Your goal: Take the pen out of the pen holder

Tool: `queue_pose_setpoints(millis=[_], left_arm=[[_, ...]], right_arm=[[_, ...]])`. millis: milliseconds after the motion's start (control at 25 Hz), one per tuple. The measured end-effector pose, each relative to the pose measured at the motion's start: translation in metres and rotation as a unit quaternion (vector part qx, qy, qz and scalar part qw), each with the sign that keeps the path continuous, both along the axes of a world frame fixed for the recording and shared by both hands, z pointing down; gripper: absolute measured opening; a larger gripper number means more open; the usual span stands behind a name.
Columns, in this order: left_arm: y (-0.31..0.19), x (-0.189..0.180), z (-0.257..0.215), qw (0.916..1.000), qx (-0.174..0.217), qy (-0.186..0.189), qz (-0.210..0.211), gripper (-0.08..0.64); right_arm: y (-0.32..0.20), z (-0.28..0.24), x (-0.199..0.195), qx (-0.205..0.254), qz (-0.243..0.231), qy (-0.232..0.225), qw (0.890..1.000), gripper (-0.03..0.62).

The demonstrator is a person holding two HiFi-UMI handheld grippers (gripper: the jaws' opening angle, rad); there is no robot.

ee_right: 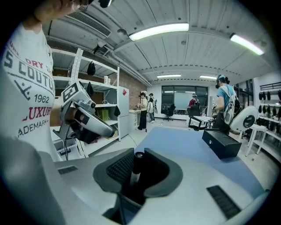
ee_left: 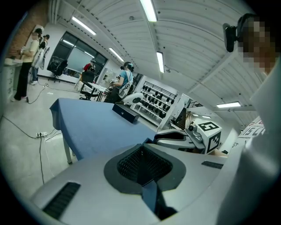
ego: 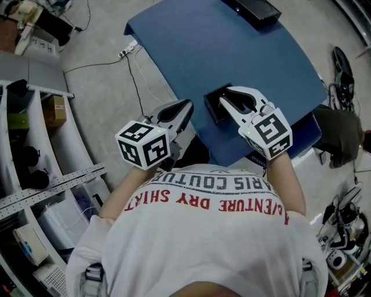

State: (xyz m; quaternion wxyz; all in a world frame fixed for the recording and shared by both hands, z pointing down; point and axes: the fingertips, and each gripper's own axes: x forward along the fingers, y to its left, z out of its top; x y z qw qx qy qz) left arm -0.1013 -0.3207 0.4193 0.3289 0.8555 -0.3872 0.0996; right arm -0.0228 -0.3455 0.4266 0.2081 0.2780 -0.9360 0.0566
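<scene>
A black pen holder [ego: 212, 104] stands near the front edge of the blue table [ego: 232, 52]. My right gripper [ego: 224, 102] reaches over it from the right. In the right gripper view a dark pen [ee_right: 138, 161] stands upright between the black pads, and the right gripper [ee_right: 136, 171] is shut on it. The pen's lower end and the holder below it are hidden by the jaws. My left gripper [ego: 186, 108] hangs just left of the table's edge, beside the holder, with its jaws together and nothing in them [ee_left: 142, 165].
A long black box [ego: 255, 10] lies at the table's far end, also seen as the box [ee_right: 221, 143]. Grey shelving [ego: 35, 145] lines the left side. A power strip [ego: 128, 49] and cable lie on the floor. Several people stand far off in the room.
</scene>
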Motion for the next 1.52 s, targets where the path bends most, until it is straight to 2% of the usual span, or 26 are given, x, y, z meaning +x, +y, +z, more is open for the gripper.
queue_pose_setpoints(millis=[480, 800, 1040, 1280, 1520], left_arm=[[0.03, -0.003, -0.014, 0.9995, 0.02, 0.006, -0.024, 0.032], [0.051, 0.001, -0.035, 0.9982, 0.049, 0.014, -0.031, 0.032], [0.071, 0.011, -0.053, 0.9975, 0.061, 0.027, -0.023, 0.032], [0.091, 0.032, -0.067, 0.9962, 0.079, 0.036, -0.008, 0.032], [0.111, 0.052, -0.072, 0.9958, 0.082, 0.04, 0.002, 0.032]], right_arm=[[0.019, -0.034, 0.0, 0.048, 0.0, -0.005, 0.999, 0.08], [0.041, -0.09, 0.006, 0.119, 0.017, -0.029, 0.992, 0.08], [0.069, -0.126, 0.019, 0.164, 0.027, -0.025, 0.986, 0.078], [0.102, -0.14, 0.041, 0.178, 0.027, -0.027, 0.983, 0.078], [0.132, -0.131, 0.065, 0.16, 0.034, -0.029, 0.986, 0.078]])
